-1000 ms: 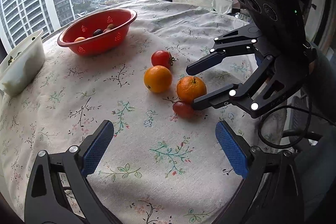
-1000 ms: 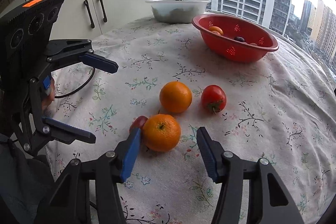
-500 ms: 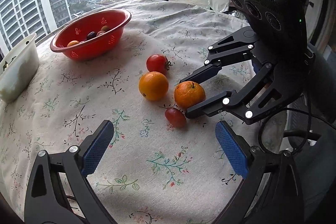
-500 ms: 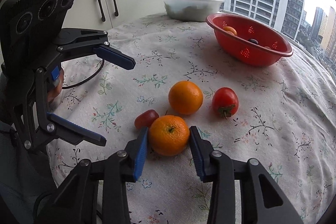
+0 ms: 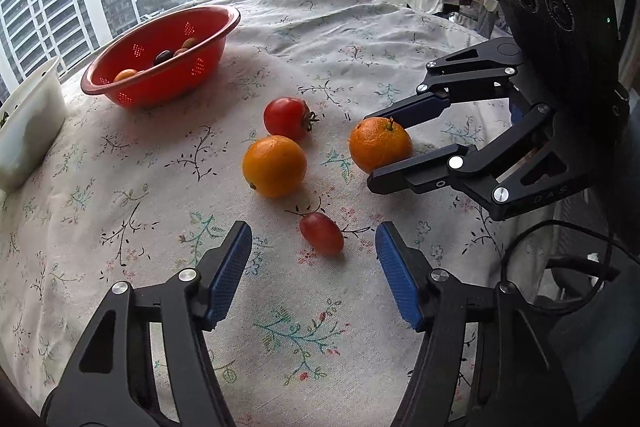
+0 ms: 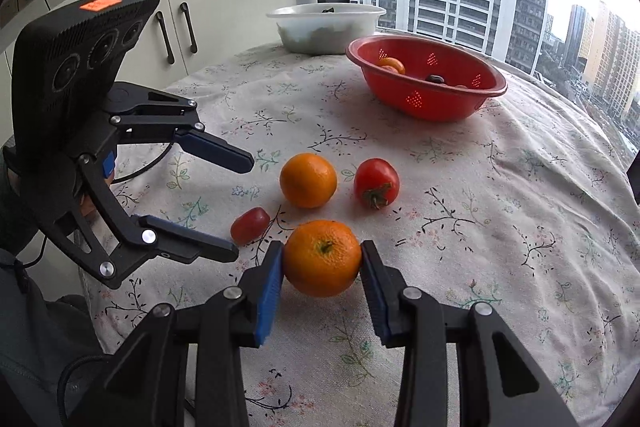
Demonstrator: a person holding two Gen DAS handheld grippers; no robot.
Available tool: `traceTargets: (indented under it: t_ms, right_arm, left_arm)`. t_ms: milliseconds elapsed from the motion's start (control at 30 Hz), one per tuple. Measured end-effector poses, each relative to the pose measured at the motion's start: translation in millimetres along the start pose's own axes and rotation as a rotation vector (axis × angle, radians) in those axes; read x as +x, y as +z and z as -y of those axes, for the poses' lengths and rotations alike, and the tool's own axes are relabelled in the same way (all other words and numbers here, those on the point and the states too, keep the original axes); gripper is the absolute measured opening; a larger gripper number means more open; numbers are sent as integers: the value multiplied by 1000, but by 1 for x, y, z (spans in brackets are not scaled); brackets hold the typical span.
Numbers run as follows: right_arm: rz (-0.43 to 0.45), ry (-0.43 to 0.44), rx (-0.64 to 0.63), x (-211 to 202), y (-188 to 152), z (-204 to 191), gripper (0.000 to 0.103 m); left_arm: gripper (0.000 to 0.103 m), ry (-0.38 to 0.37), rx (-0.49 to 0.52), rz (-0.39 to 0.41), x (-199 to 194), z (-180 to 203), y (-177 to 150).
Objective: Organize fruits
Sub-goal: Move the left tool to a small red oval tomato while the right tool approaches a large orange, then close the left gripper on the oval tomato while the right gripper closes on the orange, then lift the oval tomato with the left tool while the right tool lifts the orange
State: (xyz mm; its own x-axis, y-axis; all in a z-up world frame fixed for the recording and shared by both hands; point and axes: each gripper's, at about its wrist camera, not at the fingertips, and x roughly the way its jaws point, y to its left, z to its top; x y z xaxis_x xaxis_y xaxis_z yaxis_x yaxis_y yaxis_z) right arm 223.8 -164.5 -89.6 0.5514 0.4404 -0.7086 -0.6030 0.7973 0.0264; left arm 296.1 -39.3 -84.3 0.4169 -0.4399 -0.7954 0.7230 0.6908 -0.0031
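The right gripper had its two blue pads pressed against the sides of a stemmed orange, which sat on the flowered tablecloth at the near side of the fruit cluster; its jaws had just been closing, and the fruit filled the gap between them. The left gripper hung just above the cloth with its jaws part-way apart, having just been closing from a much wider spread; a small red grape tomato lay between its fingertips, but neither pad touched it. In the right wrist view that grape tomato lay just left of the gripped orange, with a second orange a little farther off and a round red tomato with a green stalk just to the right of it. A red colander stood well apart at the far side of the table, holding a few small fruits, among them an orange one and a dark one. A white tub stood behind it, to the left, near the window.
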Motion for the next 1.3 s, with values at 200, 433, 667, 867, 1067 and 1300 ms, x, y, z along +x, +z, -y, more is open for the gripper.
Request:
traceTargets:
  t_ms: [200, 433, 667, 867, 1067, 1300]
  right_arm:
    - [7, -7, 3, -2, -3, 2, 41]
    - [18, -9, 12, -4, -6, 3, 41]
    - [27, -12, 10, -6, -7, 2, 41]
    - [35, -14, 15, -7, -7, 3, 41]
    - [44, -17, 15, -10, -6, 3, 41]
    - [56, -17, 27, -15, -3, 8, 41]
  left_arm:
    - [34, 4, -1, -26, 8, 7, -1]
    - [24, 26, -23, -22, 10, 8, 1]
    - [20, 30, -27, -15, 10, 8, 1]
    - [20, 22, -35, -3, 7, 7, 0]
    - [20, 13, -43, 21, -2, 2, 0]
    - [20, 16, -78, 67, -26, -20, 4]
